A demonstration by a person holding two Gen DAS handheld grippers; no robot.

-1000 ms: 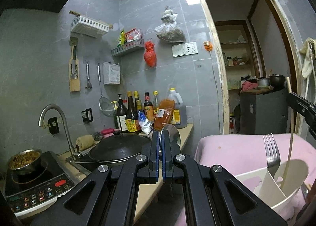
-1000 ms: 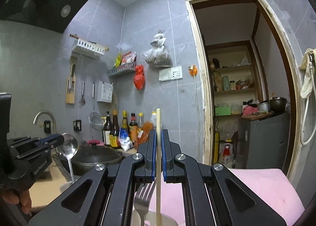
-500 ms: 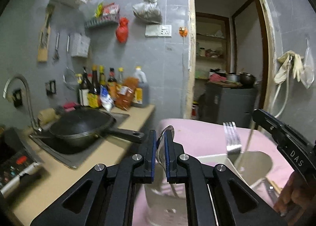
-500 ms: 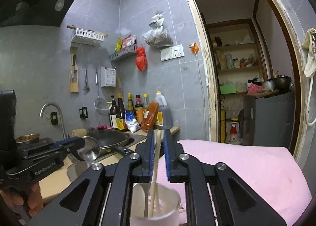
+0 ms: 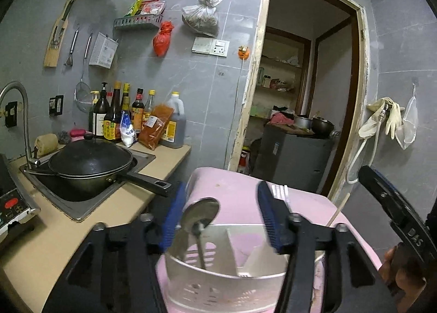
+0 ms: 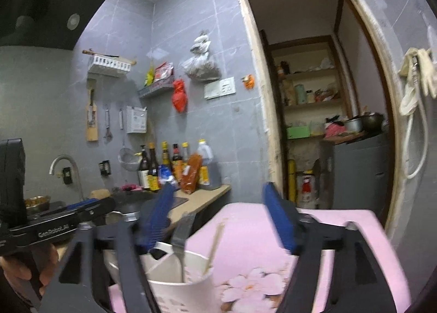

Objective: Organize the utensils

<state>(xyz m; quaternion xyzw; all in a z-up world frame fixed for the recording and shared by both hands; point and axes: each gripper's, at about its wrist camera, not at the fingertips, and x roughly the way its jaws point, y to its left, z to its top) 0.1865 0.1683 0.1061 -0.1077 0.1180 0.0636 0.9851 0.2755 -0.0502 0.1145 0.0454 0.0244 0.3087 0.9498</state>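
Note:
A white divided utensil holder (image 5: pixel 218 280) stands on a pink cloth-covered surface (image 5: pixel 232 192). A metal spoon (image 5: pixel 200 217) stands bowl-up in its left compartment. A fork (image 5: pixel 281 194) and a chopstick (image 5: pixel 337 210) stand on its right side. My left gripper (image 5: pixel 218 217) is open just above the holder, with the spoon loose between its fingers. My right gripper (image 6: pixel 218 217) is open over the holder (image 6: pixel 177 285); the chopstick (image 6: pixel 214 242) and the fork (image 6: pixel 183 233) stand free below it.
A black wok (image 5: pixel 90 162) sits in the sink (image 5: pixel 82 203) on the tan counter (image 5: pixel 54 242) at left, its handle pointing toward the holder. Sauce bottles (image 5: pixel 128 119) line the wall. An induction cooker (image 5: pixel 11 203) is far left. A doorway (image 5: pixel 300 94) opens behind.
Both grippers have opened. The left let go of the spoon into the holder's left compartment. The right let go of the chopstick, which now leans in the holder.

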